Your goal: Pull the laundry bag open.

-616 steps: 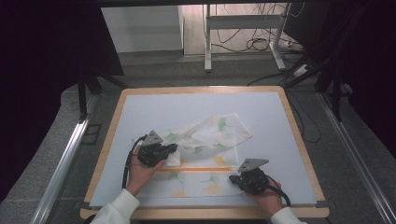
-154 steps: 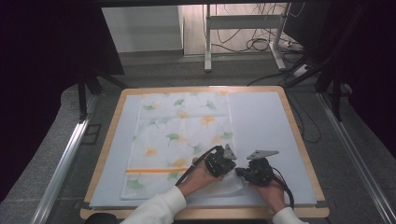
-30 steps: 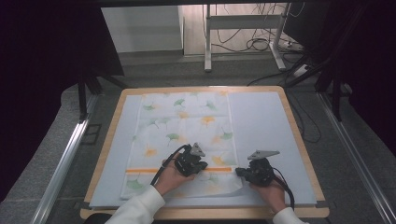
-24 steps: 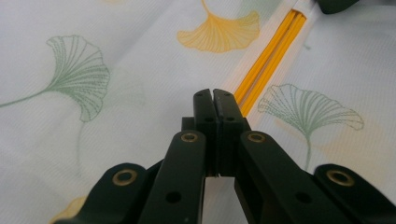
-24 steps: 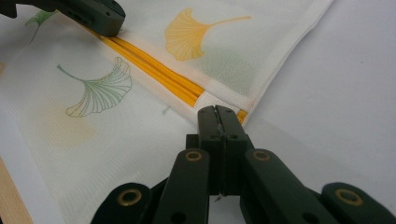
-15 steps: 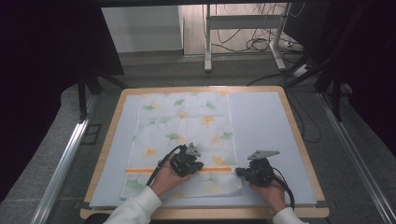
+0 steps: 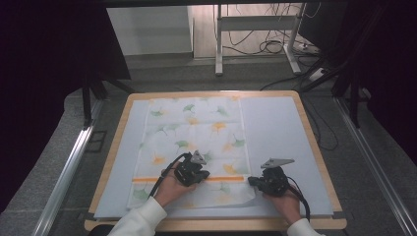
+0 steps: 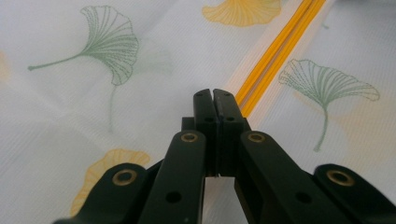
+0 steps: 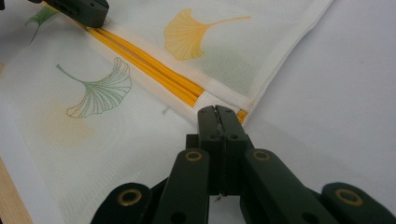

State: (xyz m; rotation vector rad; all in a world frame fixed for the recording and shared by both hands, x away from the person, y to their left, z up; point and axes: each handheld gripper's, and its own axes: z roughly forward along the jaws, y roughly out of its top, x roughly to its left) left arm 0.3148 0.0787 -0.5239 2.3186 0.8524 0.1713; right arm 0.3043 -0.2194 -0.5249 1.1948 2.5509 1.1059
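Observation:
A white mesh cloth printed with green and yellow ginkgo leaves lies spread flat on the pale mat. An orange stripe crosses it near the front edge. My left gripper rests on the cloth at the stripe's middle. Its jaws are shut, with the tips just beside the orange stripe and nothing seen between them. My right gripper sits at the cloth's right edge. It is shut, and its tips press down where the orange stripe ends. The left gripper shows farther along the stripe.
The pale blue mat covers a wooden-rimmed table, with bare mat right of the cloth. Beyond the table are a grey floor, a metal stand and cables. Dark curtains hang at both sides.
The crumpled cloth from the earliest frame now lies flat. Over the last second my left gripper has slid slightly left along the stripe, away from the right gripper, which has stayed put.

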